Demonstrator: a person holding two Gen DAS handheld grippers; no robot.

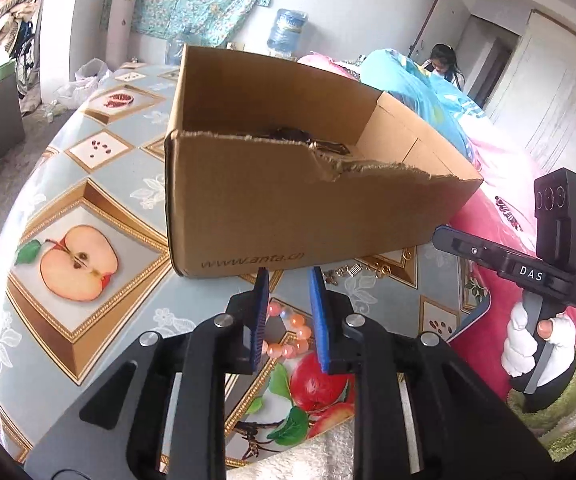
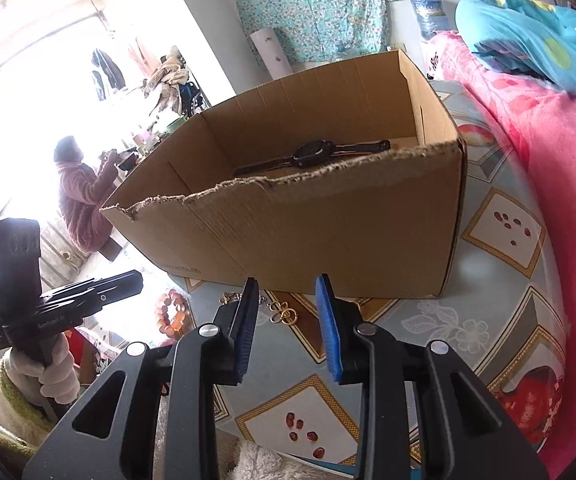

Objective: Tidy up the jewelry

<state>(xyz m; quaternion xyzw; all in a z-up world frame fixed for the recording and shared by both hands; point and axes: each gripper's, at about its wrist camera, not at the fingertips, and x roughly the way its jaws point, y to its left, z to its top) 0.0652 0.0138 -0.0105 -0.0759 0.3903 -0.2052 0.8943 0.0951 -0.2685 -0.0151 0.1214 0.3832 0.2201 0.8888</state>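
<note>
An open cardboard box (image 1: 288, 200) stands on the fruit-patterned tablecloth. Inside it lies a black watch (image 2: 312, 152), mostly hidden by the torn rim in the left wrist view. My left gripper (image 1: 288, 272) hovers just before the box's near wall, open. An orange bead bracelet (image 1: 288, 332) lies on the cloth under the gap between its blue pads, untouched. Small gold jewelry pieces (image 2: 284, 314) lie at the foot of the box. Above them my right gripper (image 2: 287, 280) is open and holds nothing. The bracelet (image 2: 172, 312) shows to its left, below the left gripper (image 2: 138, 280).
A bed with a pink blanket (image 2: 548, 160) and a blue quilt (image 1: 420, 80) borders the table's right side. A person (image 2: 80, 192) sits by the bright window, and another person (image 1: 444, 64) is beyond the bed. A water jug (image 1: 288, 32) stands behind the box.
</note>
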